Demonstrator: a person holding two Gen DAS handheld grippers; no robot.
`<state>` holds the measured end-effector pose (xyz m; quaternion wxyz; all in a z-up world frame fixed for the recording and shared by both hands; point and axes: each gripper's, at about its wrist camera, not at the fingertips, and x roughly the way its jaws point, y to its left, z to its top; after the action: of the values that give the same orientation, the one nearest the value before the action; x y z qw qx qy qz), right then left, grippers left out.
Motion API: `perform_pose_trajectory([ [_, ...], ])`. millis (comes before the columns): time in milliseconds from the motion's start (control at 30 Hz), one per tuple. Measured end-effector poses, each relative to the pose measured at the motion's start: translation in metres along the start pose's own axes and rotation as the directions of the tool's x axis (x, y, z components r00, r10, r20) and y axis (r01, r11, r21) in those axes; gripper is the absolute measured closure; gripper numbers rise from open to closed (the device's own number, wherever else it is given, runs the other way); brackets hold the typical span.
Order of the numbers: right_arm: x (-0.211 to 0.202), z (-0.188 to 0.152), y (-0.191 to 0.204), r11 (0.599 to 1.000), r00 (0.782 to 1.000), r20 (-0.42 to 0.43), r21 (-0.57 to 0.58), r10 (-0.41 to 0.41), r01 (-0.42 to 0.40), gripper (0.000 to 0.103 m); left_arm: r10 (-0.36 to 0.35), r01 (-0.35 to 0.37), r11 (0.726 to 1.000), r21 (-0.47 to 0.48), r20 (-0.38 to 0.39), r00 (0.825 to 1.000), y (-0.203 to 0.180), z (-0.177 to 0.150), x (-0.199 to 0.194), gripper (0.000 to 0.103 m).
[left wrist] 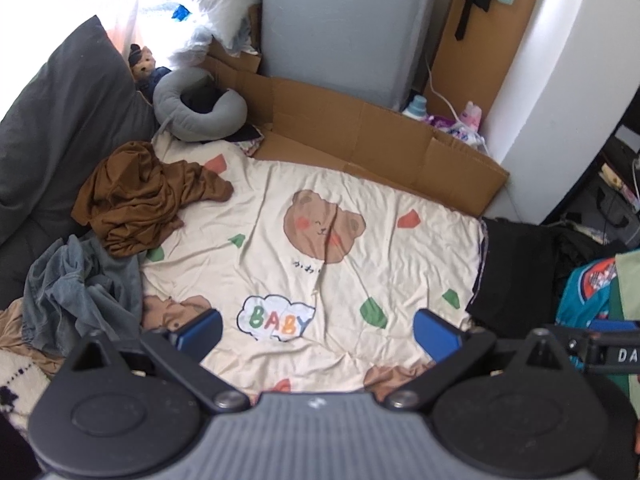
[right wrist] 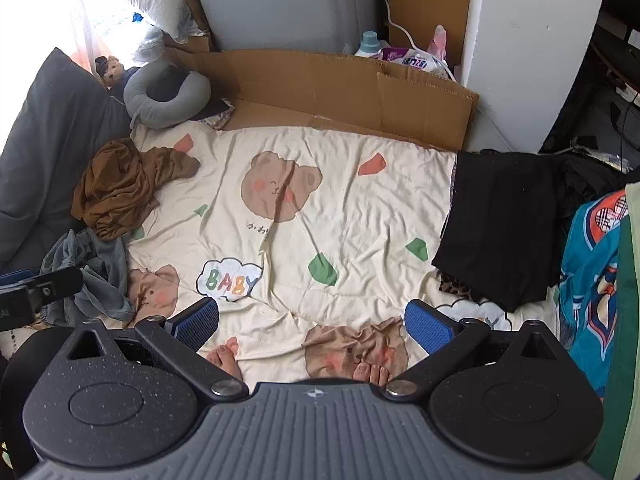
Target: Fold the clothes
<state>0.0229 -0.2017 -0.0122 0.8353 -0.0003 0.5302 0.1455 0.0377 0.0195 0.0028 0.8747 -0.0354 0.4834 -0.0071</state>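
A crumpled brown garment (left wrist: 136,196) (right wrist: 120,184) lies at the left of the cream bear-print sheet (left wrist: 320,240) (right wrist: 340,208). Below it sits a bunched grey-blue garment (left wrist: 80,284) (right wrist: 96,272). A folded black garment (left wrist: 516,272) (right wrist: 500,224) rests on the sheet's right edge. My left gripper (left wrist: 318,332) hangs open above the sheet's near part with nothing between its blue pads. My right gripper (right wrist: 312,326) is open too, empty, above the sheet near a person's toes (right wrist: 228,356). The left gripper's side (right wrist: 36,292) shows at the right wrist view's left edge.
A grey neck pillow (left wrist: 196,104) (right wrist: 164,92) and a dark cushion (left wrist: 60,120) sit at the back left. Flattened cardboard (left wrist: 360,136) (right wrist: 340,88) borders the sheet's far side, before a grey appliance (left wrist: 344,24). Teal patterned cloth (right wrist: 592,272) hangs at the right.
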Motion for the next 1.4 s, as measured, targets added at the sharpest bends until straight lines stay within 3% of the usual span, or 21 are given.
perform_pose_trajectory([
  [467, 0.003, -0.014, 0.004, 1.0, 1.0, 0.015, -0.005, -0.005, 0.005, 0.001, 0.041, -0.043, 0.996, 0.076, 0.019, 0.999, -0.022, -0.005, 0.003, 0.001],
  [1033, 0.008, -0.011, -0.001, 1.0, 1.0, -0.002, 0.002, -0.001, 0.001, 0.001, 0.04, -0.041, 0.997, 0.069, 0.019, 0.999, -0.02, -0.002, 0.005, 0.001],
  [1400, 0.007, -0.011, -0.002, 1.0, 1.0, 0.006, 0.0, -0.018, 0.018, 0.001, 0.088, -0.09, 0.995, 0.049, 0.037, 0.995, -0.006, -0.003, 0.001, 0.002],
])
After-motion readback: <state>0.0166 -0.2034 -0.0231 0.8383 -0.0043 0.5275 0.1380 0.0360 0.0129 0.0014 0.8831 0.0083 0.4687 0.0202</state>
